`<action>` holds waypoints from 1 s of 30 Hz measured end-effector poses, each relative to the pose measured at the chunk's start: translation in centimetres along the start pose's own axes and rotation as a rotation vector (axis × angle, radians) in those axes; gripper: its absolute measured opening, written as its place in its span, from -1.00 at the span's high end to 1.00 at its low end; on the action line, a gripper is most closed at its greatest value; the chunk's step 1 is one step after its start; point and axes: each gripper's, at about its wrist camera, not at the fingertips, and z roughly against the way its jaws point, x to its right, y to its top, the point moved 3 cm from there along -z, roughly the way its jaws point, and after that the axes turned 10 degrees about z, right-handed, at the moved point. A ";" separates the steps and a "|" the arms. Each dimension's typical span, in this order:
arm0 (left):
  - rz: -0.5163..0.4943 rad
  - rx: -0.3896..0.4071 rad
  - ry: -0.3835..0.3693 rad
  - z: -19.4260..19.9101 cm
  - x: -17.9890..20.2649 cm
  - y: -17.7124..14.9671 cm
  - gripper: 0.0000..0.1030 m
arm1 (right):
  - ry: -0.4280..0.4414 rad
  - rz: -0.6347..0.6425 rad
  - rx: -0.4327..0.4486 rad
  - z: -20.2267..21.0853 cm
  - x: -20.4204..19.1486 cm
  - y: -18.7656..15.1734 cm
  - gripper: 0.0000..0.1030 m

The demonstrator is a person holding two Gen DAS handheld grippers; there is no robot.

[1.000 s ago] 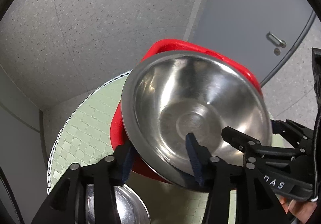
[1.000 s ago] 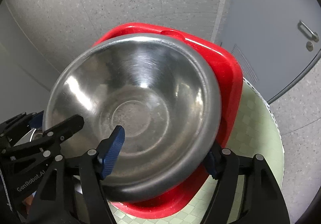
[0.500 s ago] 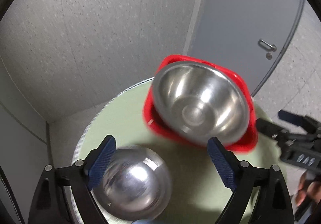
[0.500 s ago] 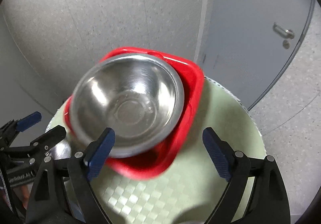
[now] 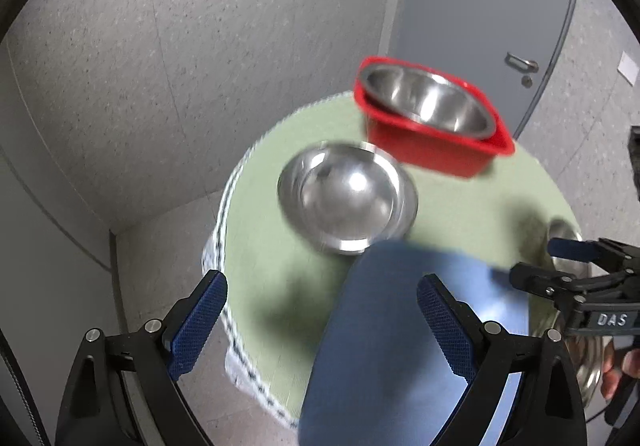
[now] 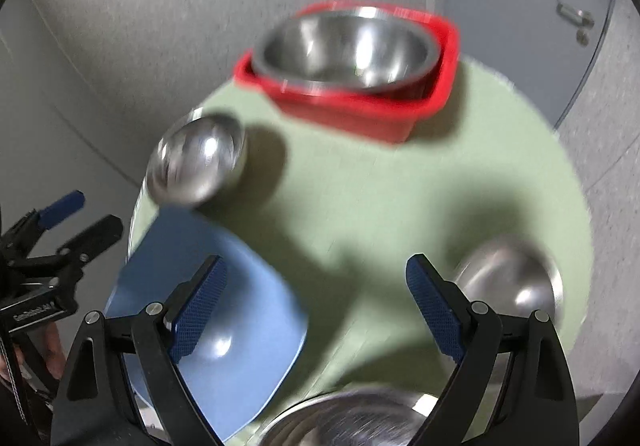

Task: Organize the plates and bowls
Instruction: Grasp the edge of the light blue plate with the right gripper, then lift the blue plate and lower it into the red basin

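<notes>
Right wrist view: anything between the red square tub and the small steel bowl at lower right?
Nothing: only bare pale green tablecloth between the red square tub and the small steel bowl, in the right wrist view, though it is motion-blurred.

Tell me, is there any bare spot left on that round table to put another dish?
Yes: the green middle of the table, between the red tub, the blue plate and the steel bowl on the right. The near edge is crowded with dishes.

Plain institutional room: speckled grey walls (image 5: 200, 26), grey lever-handled door (image 5: 480, 6), small green-clothed round table (image 6: 400, 206)
</notes>
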 end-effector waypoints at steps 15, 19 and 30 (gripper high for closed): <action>-0.054 -0.161 -0.082 0.4 -2.0 -5.8 0.68 | 0.019 -0.029 -0.083 -3.5 -1.3 -2.8 0.42; -0.056 -0.136 -0.097 1.8 -1.6 -5.0 0.71 | 0.029 -0.039 -0.058 -2.7 -1.0 -2.8 0.43; -0.065 -0.012 -0.148 6.4 1.4 0.2 0.71 | 0.021 -0.024 0.082 3.6 0.0 0.7 0.43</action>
